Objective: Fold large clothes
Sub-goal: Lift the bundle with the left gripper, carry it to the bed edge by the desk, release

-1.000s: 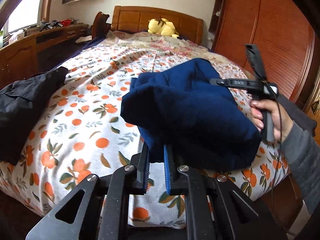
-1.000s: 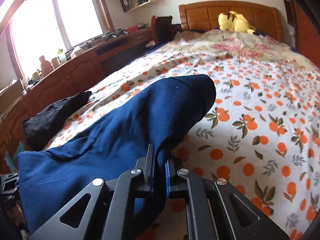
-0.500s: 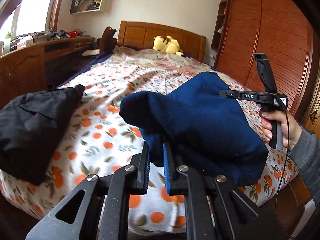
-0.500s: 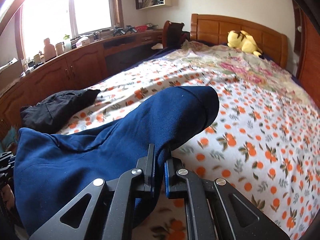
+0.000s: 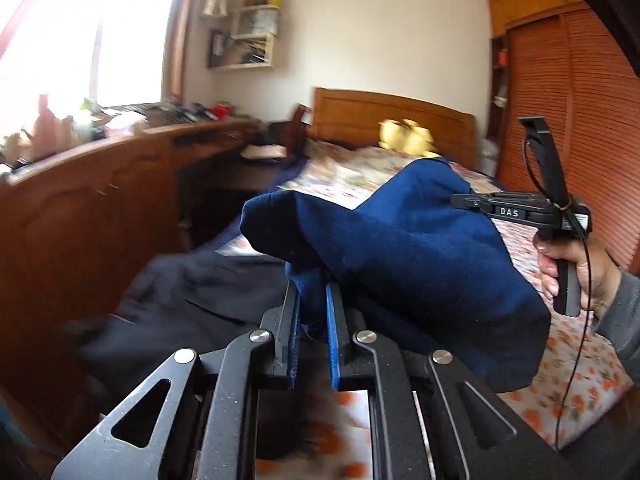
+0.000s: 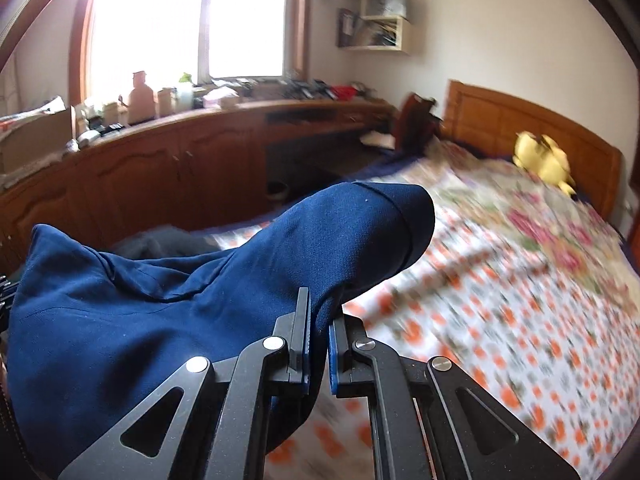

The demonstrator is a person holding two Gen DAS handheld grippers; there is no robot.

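Observation:
A dark blue garment (image 5: 404, 256) hangs bunched in the air between both grippers, above the foot of the bed. My left gripper (image 5: 312, 300) is shut on one bunched edge of it. My right gripper (image 6: 319, 320) is shut on another fold of the blue garment (image 6: 208, 292). The left wrist view also shows the right gripper's body (image 5: 516, 210), held by a hand (image 5: 576, 276) in a grey sleeve, with its tips hidden in the cloth.
The bed (image 6: 520, 280) has an orange-print sheet, a wooden headboard and a yellow plush toy (image 6: 544, 160). A black garment (image 5: 192, 300) lies on the bed's left corner. A long wooden cabinet (image 6: 160, 176) with clutter runs under the window. A slatted wardrobe (image 5: 568, 120) stands right.
Both grippers have risen and swung left with the blue garment still gripped. The views now show more of the window wall and cabinet, and the black garment lies closer below the left gripper.

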